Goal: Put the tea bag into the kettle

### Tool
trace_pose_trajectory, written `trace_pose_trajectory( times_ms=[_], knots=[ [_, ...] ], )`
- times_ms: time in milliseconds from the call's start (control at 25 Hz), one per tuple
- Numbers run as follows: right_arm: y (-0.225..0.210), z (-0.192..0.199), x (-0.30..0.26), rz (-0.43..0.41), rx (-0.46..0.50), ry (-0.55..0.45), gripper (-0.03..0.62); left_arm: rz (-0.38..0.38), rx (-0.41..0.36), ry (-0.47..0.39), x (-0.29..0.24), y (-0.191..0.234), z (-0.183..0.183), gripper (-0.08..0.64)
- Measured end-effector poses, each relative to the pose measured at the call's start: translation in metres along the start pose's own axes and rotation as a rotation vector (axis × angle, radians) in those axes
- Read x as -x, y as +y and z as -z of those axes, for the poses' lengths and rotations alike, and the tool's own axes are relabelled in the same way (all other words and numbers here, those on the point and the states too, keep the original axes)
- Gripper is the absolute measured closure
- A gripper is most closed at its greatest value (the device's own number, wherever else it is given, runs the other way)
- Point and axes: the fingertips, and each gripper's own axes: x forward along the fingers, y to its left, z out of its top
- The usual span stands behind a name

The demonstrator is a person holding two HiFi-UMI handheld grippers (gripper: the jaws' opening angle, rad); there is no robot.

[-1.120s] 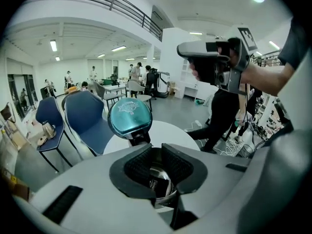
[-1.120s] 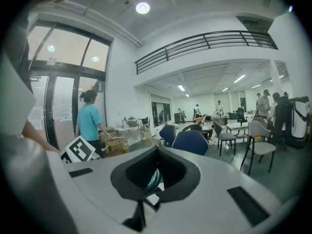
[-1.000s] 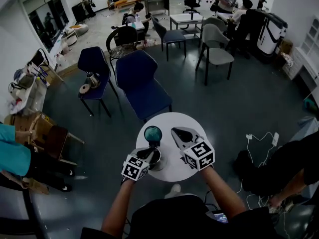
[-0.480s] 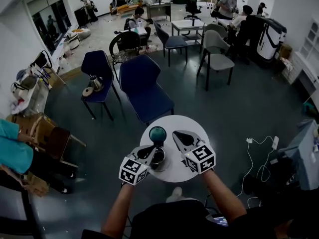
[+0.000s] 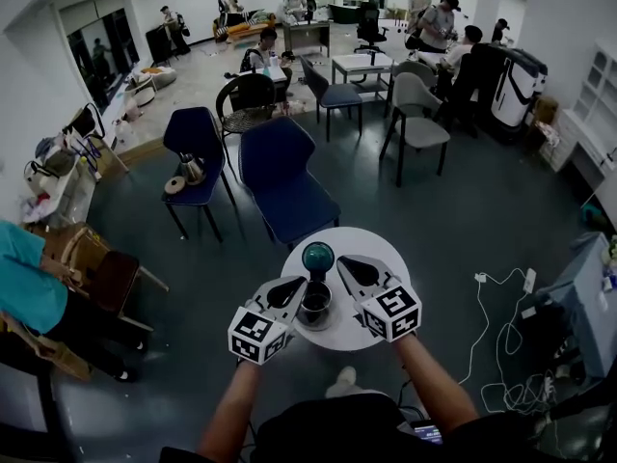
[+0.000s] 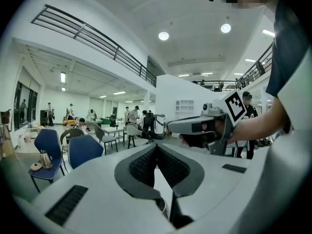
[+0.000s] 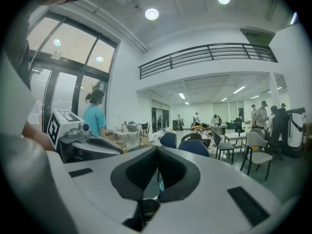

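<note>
A small dark kettle [image 5: 315, 304] stands open-topped on the round white table [image 5: 364, 243]. A teal round lid [image 5: 317, 256] sits just behind it. My left gripper [image 5: 299, 283] is at the kettle's left rim, its jaws shut with nothing seen between them. My right gripper [image 5: 343, 261] is to the kettle's right, beside the lid, also shut. In the right gripper view the kettle [image 7: 147, 208] and the teal lid [image 7: 161, 185] show below the closed tips [image 7: 157, 147]. The left gripper view shows closed tips [image 6: 156, 146] and the right gripper [image 6: 204, 126] across from them. No tea bag shows in any view.
A large blue chair [image 5: 284, 177] stands just beyond the table. A second blue chair [image 5: 196, 141] at the left carries a metal pot. A person in teal [image 5: 29, 297] sits at the far left. Cables [image 5: 501, 283] lie on the floor at the right.
My left gripper has drawn back from over the kettle, so its open top now shows. Both grippers and the table sit slightly further right in the view.
</note>
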Motion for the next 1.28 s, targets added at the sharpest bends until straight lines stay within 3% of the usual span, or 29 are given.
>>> trace_pose_trajectory(
  times_ms=[600,1280],
  knots=[
    [0.076,-0.029,0.032,0.056,0.025,-0.077,0.575,0.044,-0.037,-0.127,0.077,-0.022,-0.038,0.545],
    [0.142,-0.038,0.053,0.093,0.03,-0.133,0.575,0.067,-0.033,-0.184,0.147,-0.039,-0.039,0.545]
  ],
)
